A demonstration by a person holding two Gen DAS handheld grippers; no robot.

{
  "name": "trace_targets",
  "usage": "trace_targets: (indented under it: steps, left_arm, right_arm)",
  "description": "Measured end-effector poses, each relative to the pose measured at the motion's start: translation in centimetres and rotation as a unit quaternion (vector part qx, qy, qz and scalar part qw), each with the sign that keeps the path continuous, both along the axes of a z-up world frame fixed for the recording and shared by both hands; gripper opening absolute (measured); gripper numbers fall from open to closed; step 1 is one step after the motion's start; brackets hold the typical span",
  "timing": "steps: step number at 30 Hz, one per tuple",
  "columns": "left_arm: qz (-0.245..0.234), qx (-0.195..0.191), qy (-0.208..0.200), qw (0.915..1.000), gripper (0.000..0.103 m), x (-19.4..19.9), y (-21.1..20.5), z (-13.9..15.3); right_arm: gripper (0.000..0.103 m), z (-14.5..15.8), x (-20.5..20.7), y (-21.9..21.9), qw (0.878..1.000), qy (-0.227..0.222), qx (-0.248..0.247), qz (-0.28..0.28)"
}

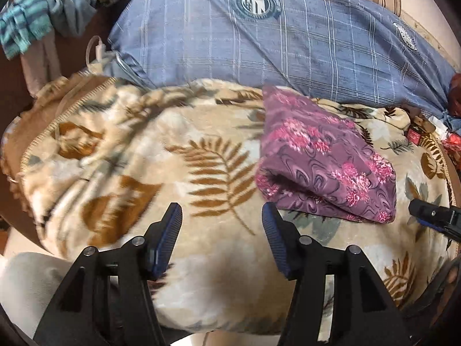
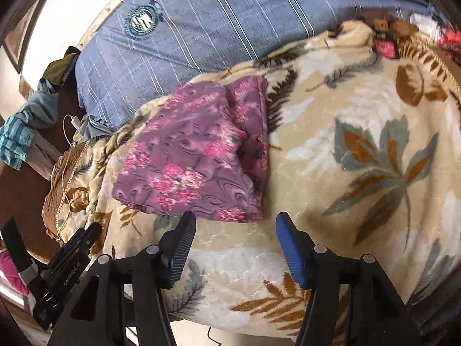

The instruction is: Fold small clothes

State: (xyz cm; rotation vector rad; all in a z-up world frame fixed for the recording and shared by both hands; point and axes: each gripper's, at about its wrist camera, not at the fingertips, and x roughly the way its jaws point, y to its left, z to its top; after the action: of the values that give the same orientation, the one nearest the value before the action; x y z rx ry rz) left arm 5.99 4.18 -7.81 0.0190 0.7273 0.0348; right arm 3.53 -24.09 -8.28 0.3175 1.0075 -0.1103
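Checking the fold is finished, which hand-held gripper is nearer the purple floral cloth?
Right. The right hand-held gripper hangs open just off the purple floral cloth; the left hand-held gripper is open beside it.

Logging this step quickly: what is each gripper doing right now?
Left gripper: open, holding nothing, above the leaf-print blanket.
Right gripper: open, holding nothing; the folded purple floral cloth lies just beyond it.

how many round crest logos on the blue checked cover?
2. One round crest sits near the top middle of the blue checked cover; a second crest, seen edge-on, lies toward its right end. Folds may hide more.
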Motion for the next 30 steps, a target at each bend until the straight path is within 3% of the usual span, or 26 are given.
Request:
trace_targets:
  steps: [2, 5, 9, 14, 18, 30]
  left_arm:
    - [0.009, 0.018, -0.018, 0.9996, 0.057, -0.8, 0.1, 1.2]
    - [-0.005, 0.001, 0.000, 1.0000, 0.057, -1.1, 0.6, 2.6]
    - [-0.006, -0.006, -0.005, 1.0000, 0.057, -2.2, 0.7, 4.0]
    - [-0.005, 0.016, -0.015, 0.9997, 0.057, -3.7, 0.0, 5.2]
    - [0.003, 0.017, -0.029, 0.9994, 0.068, -4.9, 0.1, 6.6]
    - [-0.018, 0.045, -0.033, 0.9983, 0.070, -6.4, -1.4, 7.6]
  right_arm:
    - [0.060, 1.4, -0.1, 1.2, 0.999, -0.013, -0.029, 0.006]
    - [0.064, 3.3, -0.1, 2.9, 0.998, -0.032, -0.056, 0.014]
    - [0.064, 5.0, -0.9, 3.9, 0.998, -0.051, -0.041, 0.013]
    - [0.064, 5.7, -2.1, 5.0, 0.999, -0.040, -0.026, 0.025]
    - [0.064, 6.5, -3.4, 5.9, 0.997, -0.034, -0.067, 0.018]
    - [0.065, 8.0, -4.3, 7.2, 0.991, -0.048, -0.123, 0.020]
